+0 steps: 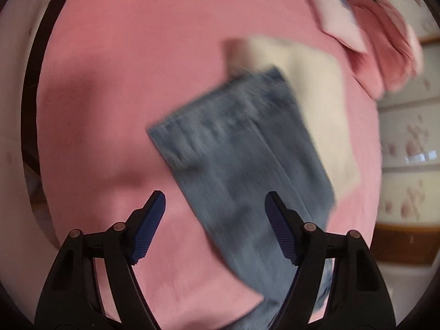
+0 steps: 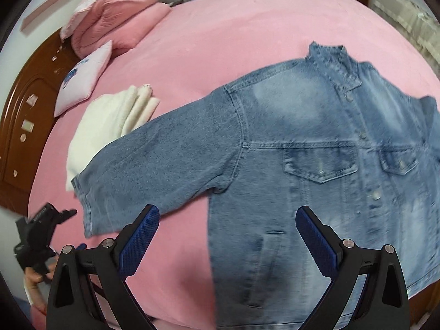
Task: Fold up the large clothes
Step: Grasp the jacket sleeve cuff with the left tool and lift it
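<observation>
A blue denim jacket (image 2: 316, 165) lies front up and buttoned on the pink bed sheet (image 2: 233, 33), collar toward the far side. Its left sleeve (image 2: 154, 170) stretches out to the left; the cuff end shows blurred in the left wrist view (image 1: 236, 159). My right gripper (image 2: 227, 220) is open and empty above the jacket's lower front near the hem. My left gripper (image 1: 215, 200) is open and empty just above the sleeve; it also shows in the right wrist view (image 2: 41, 236) at the bed's left edge, beside the cuff.
A folded white garment (image 2: 110, 121) lies under the sleeve's far side, also in the left wrist view (image 1: 324, 115). A pale pink pillow (image 2: 82, 79) and a rolled pink blanket (image 2: 121, 19) sit by the wooden headboard (image 2: 24, 115).
</observation>
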The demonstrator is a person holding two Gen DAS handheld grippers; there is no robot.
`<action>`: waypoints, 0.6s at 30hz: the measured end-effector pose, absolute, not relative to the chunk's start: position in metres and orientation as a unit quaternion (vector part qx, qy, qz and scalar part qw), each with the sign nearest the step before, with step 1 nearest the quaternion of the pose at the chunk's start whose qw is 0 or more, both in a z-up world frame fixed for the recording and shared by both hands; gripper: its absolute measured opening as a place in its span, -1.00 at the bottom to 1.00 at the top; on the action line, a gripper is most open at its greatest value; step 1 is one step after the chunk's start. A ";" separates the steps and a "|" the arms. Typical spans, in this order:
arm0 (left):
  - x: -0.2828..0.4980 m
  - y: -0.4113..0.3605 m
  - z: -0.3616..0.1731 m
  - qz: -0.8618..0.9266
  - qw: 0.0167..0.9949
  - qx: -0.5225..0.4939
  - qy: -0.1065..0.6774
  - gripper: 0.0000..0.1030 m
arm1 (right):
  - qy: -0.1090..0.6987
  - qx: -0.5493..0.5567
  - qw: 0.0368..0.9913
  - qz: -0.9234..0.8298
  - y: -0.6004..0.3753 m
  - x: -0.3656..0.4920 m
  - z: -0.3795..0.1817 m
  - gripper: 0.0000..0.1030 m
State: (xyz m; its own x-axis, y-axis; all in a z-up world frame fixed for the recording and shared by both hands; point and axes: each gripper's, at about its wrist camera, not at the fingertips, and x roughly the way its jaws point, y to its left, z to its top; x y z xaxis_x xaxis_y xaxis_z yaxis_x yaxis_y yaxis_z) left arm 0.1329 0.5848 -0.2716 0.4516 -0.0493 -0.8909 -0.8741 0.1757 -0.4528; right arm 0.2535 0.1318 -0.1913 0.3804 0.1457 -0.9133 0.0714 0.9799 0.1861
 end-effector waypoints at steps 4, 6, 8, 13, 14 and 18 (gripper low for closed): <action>0.137 0.617 -0.313 0.364 0.597 -0.582 0.414 0.32 | 0.570 0.104 0.815 0.005 0.144 0.260 -0.211 0.96; 0.142 0.629 -0.328 0.367 0.587 -0.595 0.408 0.32 | 0.577 0.100 0.811 0.000 0.143 0.258 -0.219 0.96; 0.151 0.637 -0.335 0.366 0.585 -0.596 0.412 0.32 | 0.580 0.097 0.809 -0.008 0.140 0.257 -0.225 0.96; 0.176 0.641 -0.322 0.354 0.658 -0.530 0.400 -0.32 | 0.577 0.109 0.809 -0.034 0.118 0.249 -0.228 0.96; 0.179 0.639 -0.318 0.347 0.667 -0.525 0.398 -0.37 | 0.577 0.115 0.808 -0.037 0.113 0.248 -0.228 0.96; 0.187 0.647 -0.311 0.308 0.688 -0.545 0.366 -0.52 | 0.582 0.128 0.802 -0.045 0.101 0.246 -0.225 0.96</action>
